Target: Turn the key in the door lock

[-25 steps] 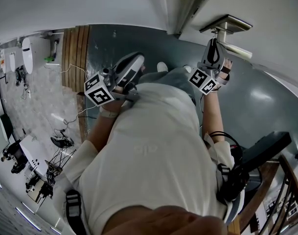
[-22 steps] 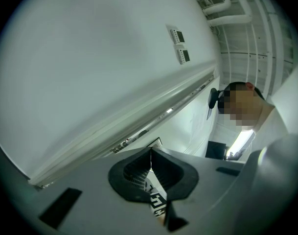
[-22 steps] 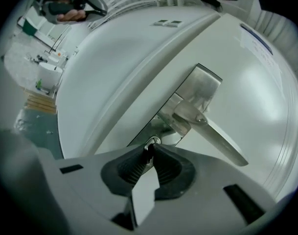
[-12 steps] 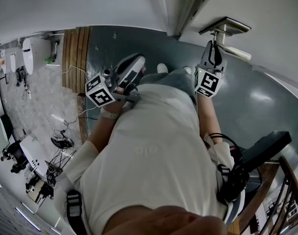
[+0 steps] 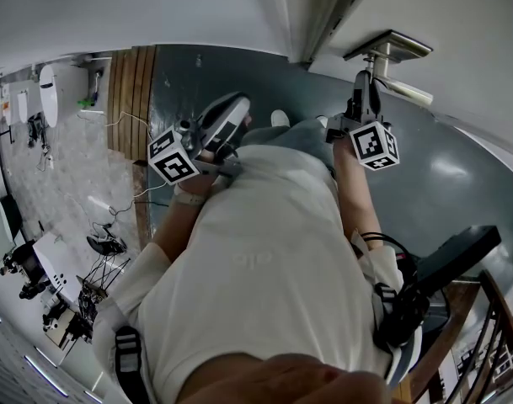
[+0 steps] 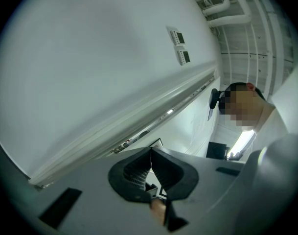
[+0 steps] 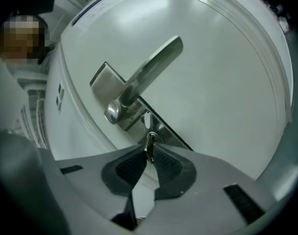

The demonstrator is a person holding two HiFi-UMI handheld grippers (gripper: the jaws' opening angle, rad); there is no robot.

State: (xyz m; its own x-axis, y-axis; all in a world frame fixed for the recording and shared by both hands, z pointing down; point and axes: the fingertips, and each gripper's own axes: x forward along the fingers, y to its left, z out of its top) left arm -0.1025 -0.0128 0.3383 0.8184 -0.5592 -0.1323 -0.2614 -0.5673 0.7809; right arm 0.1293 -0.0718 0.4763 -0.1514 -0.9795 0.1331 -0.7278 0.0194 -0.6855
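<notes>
right gripper (image 7: 149, 154) twisting the key (image 7: 149, 142)
jaws pinched on the key, which sits in the lock plate (image 7: 164, 127) just under the door handle (image 7: 148, 75); its marker cube (image 5: 376, 146) has swung rightward since a second ago. left gripper (image 6: 150, 155) hangs back, jaws pressed together, empty.

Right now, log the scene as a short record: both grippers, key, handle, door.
right gripper: jaws shut on the key, up at the door
key: pinched at the jaw tips, seated in the lock plate
lock plate: metal, on the door, runs below the handle
handle: metal lever, untouched, above the key
door: white
left gripper: jaws shut, empty, held away from the lock
</notes>
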